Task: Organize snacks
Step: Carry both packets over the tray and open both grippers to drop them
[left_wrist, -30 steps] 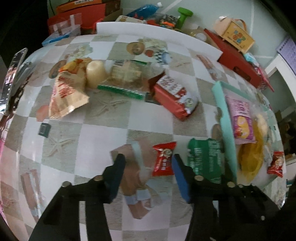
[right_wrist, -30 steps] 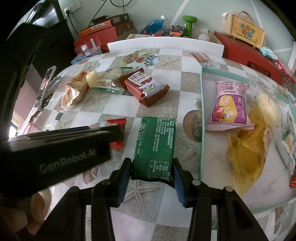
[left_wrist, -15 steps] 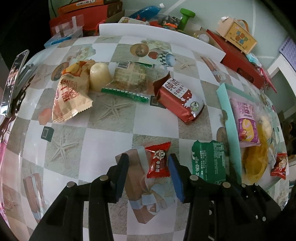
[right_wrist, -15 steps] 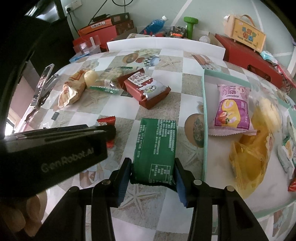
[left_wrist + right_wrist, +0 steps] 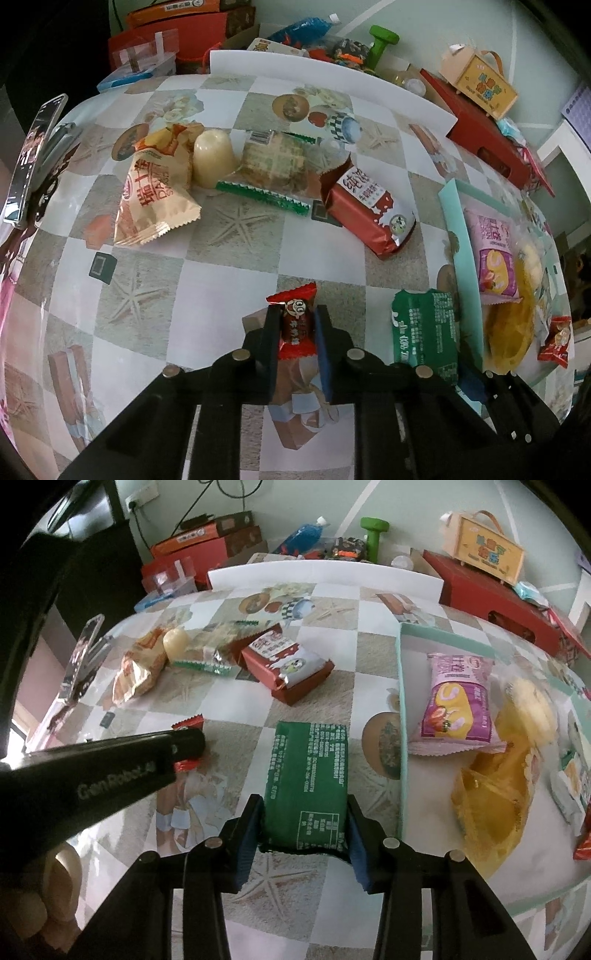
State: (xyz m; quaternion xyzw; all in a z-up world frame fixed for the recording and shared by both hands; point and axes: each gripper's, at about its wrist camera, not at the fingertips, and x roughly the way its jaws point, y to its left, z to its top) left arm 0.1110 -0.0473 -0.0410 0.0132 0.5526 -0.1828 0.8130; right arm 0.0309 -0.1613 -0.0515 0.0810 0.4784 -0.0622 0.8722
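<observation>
The checkered surface (image 5: 229, 258) carries a teal tray (image 5: 452, 206). Left of the tray lie a green packet (image 5: 424, 332), a small red candy (image 5: 295, 321), a red milk pack (image 5: 369, 210) and, farthest, a tan bag (image 5: 151, 195).

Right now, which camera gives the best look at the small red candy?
The left wrist view. There the red candy sits centred and unblocked, pinched between the left claw's fingers, with its printed face clear. In the right wrist view only its crimped ends peek out around the left claw's dark body.
</observation>
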